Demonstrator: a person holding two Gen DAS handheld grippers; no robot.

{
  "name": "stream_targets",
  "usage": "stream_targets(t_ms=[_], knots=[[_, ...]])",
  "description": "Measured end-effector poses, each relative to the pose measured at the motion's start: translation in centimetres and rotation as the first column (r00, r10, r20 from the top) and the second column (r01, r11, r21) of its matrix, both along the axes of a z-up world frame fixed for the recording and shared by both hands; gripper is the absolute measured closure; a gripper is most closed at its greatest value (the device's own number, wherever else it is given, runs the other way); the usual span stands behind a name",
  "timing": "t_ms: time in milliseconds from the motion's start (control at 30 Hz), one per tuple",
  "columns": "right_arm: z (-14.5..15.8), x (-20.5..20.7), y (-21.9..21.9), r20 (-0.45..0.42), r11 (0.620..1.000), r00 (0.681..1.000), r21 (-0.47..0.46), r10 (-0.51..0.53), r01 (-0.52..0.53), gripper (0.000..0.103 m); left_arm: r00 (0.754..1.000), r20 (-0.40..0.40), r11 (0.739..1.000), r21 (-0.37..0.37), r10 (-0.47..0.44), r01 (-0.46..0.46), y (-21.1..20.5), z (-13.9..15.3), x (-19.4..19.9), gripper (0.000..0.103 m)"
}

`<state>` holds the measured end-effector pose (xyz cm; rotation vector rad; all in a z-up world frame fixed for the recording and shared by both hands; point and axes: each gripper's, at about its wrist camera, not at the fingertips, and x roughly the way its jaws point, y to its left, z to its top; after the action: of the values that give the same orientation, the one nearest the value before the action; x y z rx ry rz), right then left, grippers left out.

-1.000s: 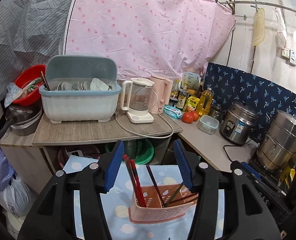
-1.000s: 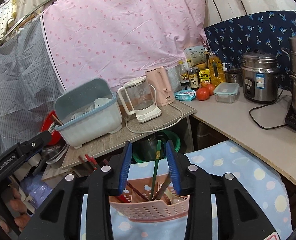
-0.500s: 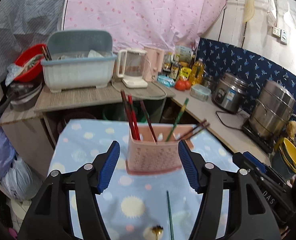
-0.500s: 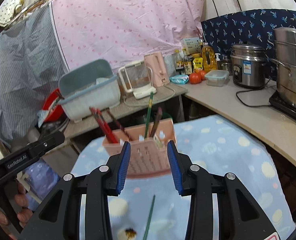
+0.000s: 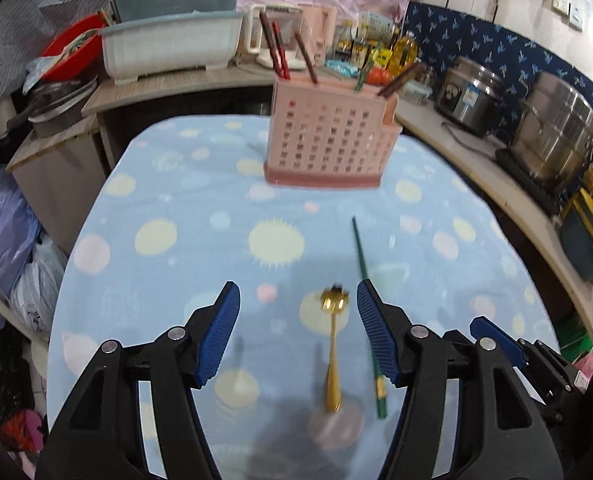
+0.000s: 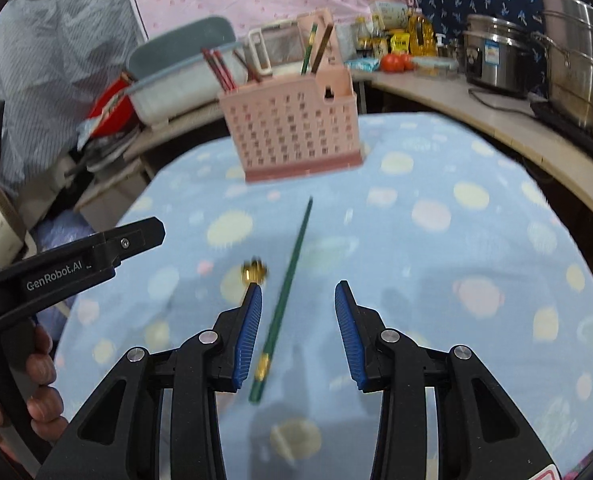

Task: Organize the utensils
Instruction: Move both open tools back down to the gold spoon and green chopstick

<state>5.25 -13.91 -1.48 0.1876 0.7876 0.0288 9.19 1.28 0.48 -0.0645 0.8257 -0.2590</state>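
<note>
**A:** Blue spotted cloth covers the surface (image 5: 144,208). What has changed?

**B:** Both tongs have drawn back and tilted down; a gold spoon (image 5: 333,354) and a green chopstick (image 5: 366,296) near the surface's front edge have come into view, likely next to be sorted.

**A:** And beyond them?

**B:** A pink perforated utensil holder (image 5: 328,142) stands toward the far edge, chopsticks upright inside. The left tongs (image 5: 298,334) and right tongs (image 6: 298,332) hover apart, empty.
</note>
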Motion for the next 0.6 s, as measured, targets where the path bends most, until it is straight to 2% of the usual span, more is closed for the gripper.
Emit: stream_targets(t_ms=[267,533,600], knots=[[-3.5,-1.7,2.2,-0.067,0.999,0.997,0.012,0.038,-0.038,0.065,0.998,-0.067,0.998,0.057,0.016,-0.012,0.9,-4.2,-2.8,0.045],[-4.8,-1.1,3.4,-0.095,0.999,0.994,0.002,0.053,-0.053,0.066,0.993,-0.113,0.998,0.047,0.035,-0.029,2.1,-6.0,-3.8,0.045],[-5.1,-1.0,3.5,-0.098,0.998,0.994,-0.006,0.055,-0.056,0.068,0.992,-0.118,0.998,0.045,0.041,-0.036,2.3,-6.2,-4.0,0.045]])
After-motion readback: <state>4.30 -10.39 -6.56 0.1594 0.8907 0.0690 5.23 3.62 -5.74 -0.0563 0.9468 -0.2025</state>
